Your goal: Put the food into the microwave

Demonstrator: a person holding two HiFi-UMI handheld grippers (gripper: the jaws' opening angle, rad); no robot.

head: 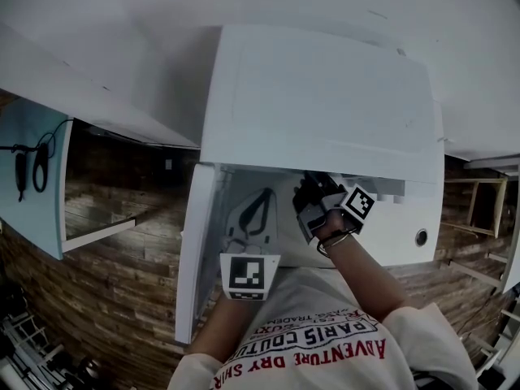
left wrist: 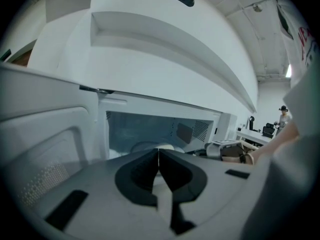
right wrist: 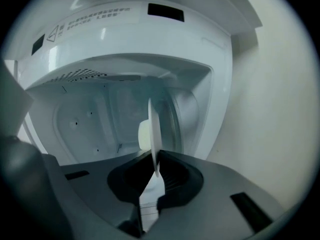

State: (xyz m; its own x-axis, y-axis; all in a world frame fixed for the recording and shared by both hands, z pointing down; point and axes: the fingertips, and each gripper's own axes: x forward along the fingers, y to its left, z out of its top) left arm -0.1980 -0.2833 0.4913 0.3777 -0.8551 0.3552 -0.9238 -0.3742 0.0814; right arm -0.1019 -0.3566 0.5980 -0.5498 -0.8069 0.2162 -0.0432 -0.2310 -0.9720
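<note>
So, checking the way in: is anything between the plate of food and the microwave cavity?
Nothing visible. The door stands open, and the plate, pinched by its rim in the right gripper, faces the open cavity.

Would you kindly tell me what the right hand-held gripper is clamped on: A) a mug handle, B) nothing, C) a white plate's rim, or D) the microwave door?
C: the right hand-held gripper pinches the rim of the white plate, seen edge-on at the open microwave.

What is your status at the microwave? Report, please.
Right claw shut on plate rim; plate with food partly inside open microwave. Left claw shut, empty. No obstacle seen.
</note>
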